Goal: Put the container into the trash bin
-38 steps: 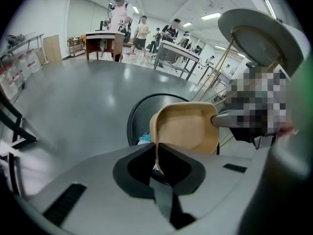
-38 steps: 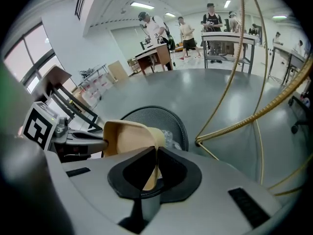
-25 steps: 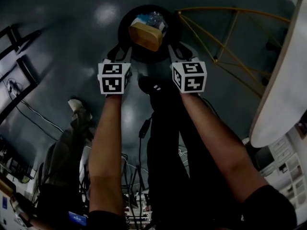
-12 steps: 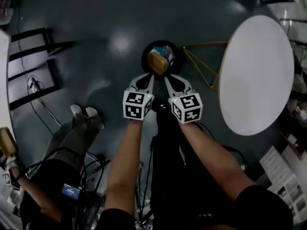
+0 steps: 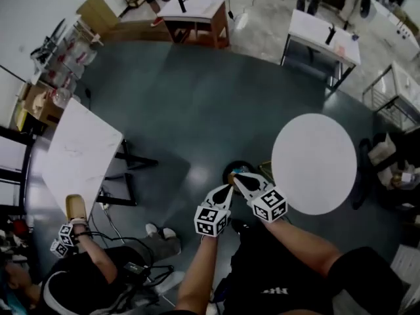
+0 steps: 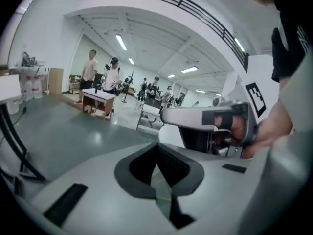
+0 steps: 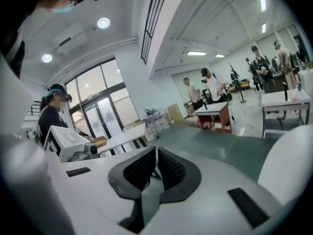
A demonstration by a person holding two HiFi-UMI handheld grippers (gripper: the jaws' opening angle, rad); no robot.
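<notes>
Evidently the job looks done. In the head view the container [image 5: 240, 172] seems to lie inside the trash bin [image 5: 227, 170], just beside the round table [image 5: 315, 164] (an edge worth minding), with the left gripper [image 5: 226, 189] and right gripper [image 5: 237, 177] above it.

Left gripper view: jaws pressed together on nothing, open floor ahead.

Right gripper view: likewise closed and empty.

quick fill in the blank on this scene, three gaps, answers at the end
1. The left gripper and right gripper both have jaws that are ____, with nothing between them.
2. The white table next to the trash bin has a ____ top.
3. The trash bin stands on the ____.
Missing words: shut; round; floor.
</notes>
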